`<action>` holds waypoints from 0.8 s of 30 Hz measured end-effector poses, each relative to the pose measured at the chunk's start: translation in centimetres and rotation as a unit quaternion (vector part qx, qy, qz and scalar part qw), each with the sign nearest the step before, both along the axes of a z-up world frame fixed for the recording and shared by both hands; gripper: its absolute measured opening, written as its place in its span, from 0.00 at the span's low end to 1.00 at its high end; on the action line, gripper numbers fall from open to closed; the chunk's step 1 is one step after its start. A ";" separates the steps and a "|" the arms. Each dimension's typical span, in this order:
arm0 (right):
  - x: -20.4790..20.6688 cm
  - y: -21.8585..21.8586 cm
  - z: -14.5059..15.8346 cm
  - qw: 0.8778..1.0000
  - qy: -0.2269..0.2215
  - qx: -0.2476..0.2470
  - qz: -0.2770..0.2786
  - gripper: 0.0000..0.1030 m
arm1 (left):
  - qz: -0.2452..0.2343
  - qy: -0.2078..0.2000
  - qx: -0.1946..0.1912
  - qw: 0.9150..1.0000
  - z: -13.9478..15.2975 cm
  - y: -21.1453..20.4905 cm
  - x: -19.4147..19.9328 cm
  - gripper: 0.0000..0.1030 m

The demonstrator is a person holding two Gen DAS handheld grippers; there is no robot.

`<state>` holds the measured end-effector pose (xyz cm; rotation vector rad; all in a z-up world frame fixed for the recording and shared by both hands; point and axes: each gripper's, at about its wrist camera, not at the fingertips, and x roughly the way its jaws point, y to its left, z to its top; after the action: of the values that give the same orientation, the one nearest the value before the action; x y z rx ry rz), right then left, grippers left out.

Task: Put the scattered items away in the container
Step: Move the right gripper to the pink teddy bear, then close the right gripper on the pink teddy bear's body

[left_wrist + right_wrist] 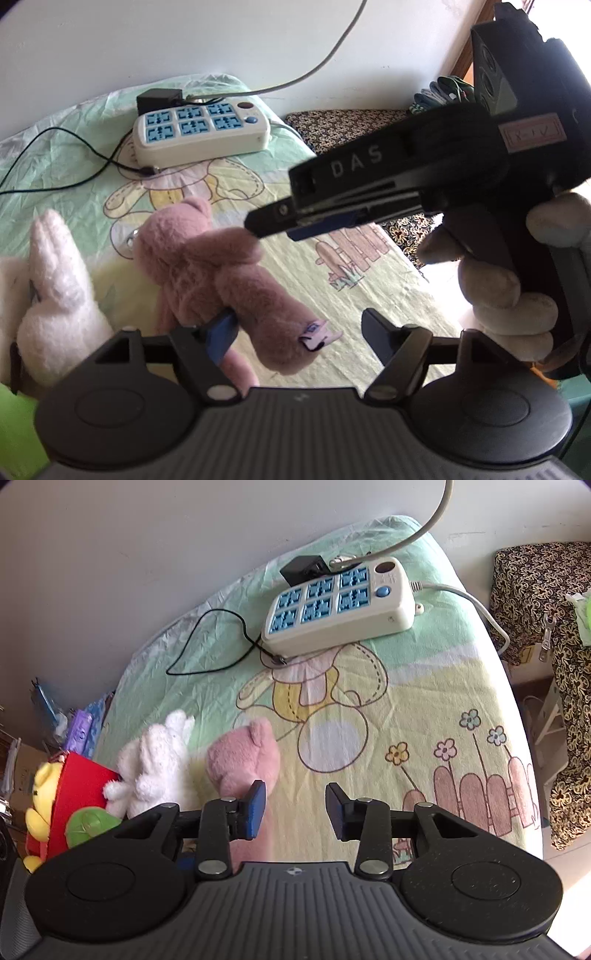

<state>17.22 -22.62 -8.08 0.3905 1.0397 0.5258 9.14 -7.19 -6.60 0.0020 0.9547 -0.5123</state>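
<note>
The left gripper (299, 334) stands open above the bed (376, 295), which wears a cartoon-print sheet. A pink plush toy (218, 269) lies on the sheet, its lower body passing just beside the left gripper's blue-padded left finger (221, 334); whether they touch cannot be told. A white plush rabbit (55, 288) sits just left of the pink toy.

Only the left wrist view shows the right gripper (258, 225) from the side, held in a hand (517, 295), its fingertips reaching to the pink toy's shoulder. In the right wrist view that gripper (295, 808) is open, with the pink toy's head (245, 757) just ahead of its left finger.

Only the right wrist view shows the red container (77, 786) at the bed's left edge, with a yellow bear toy (40, 794) and a green toy (90, 823) against it and the white rabbit (155, 760) touching its right side.

A white power strip (340, 605) with blue sockets lies farther up the bed, near the wall, with a black adapter (304, 570) plugged in.
</note>
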 end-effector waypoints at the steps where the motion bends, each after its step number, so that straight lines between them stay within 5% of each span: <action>1: 0.1 -0.2 0.2 1.000 -0.005 0.013 0.000 0.40 | -0.004 -0.002 0.001 1.000 0.1 -0.1 -0.1 0.74; 7: 0.8 1.4 0.0 0.999 -0.028 -0.028 0.030 0.41 | 0.008 0.010 0.004 1.000 -0.6 0.7 0.3 0.74; 15: 1.9 0.5 -2.3 1.000 0.009 -0.002 0.029 0.41 | 0.088 -0.015 0.011 0.996 -0.3 2.9 1.6 0.81; 24: 2.2 1.1 -3.8 0.999 0.023 0.015 0.045 0.52 | 0.086 0.012 0.012 0.996 -2.8 2.4 3.7 0.80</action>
<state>19.44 -21.50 -11.87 0.3842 1.0991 0.6158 12.83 -4.84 -9.44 -0.0639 0.9749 -0.3432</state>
